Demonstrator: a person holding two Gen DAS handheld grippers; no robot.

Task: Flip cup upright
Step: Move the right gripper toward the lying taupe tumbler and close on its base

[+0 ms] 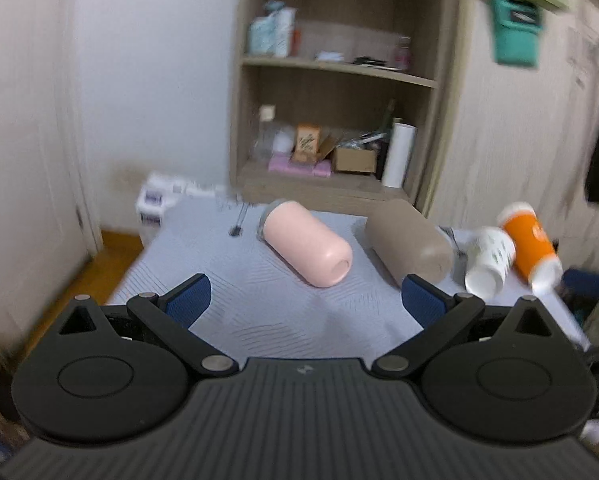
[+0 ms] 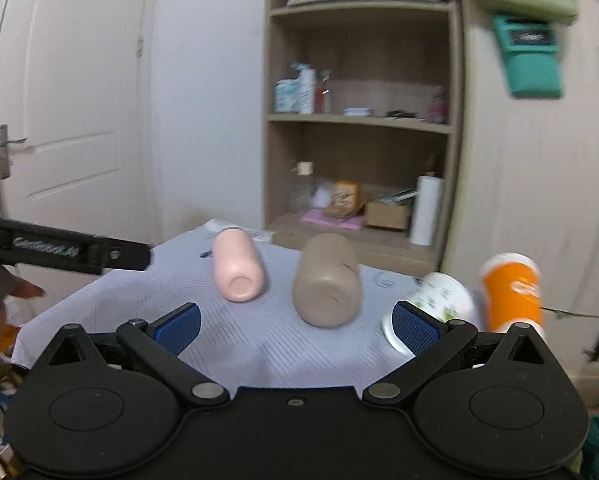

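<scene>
Sideways: pink cup (image 1: 307, 246) on cloth (image 1: 259, 312), base facing camera.

Four cups lie on their sides before me: a smooth pink cylindrical cup (image 1: 307, 250), a taupe cylindrical cup (image 1: 409, 245), and a white paper cup with green print (image 1: 489, 263). An orange-and-white paper cup (image 1: 530, 245) lies tipped just beside the white one.

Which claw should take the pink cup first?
Left, probably. The pink cup lies on its side between the open left claw fingers; the right claw lines up with the tan cup instead.
</scene>
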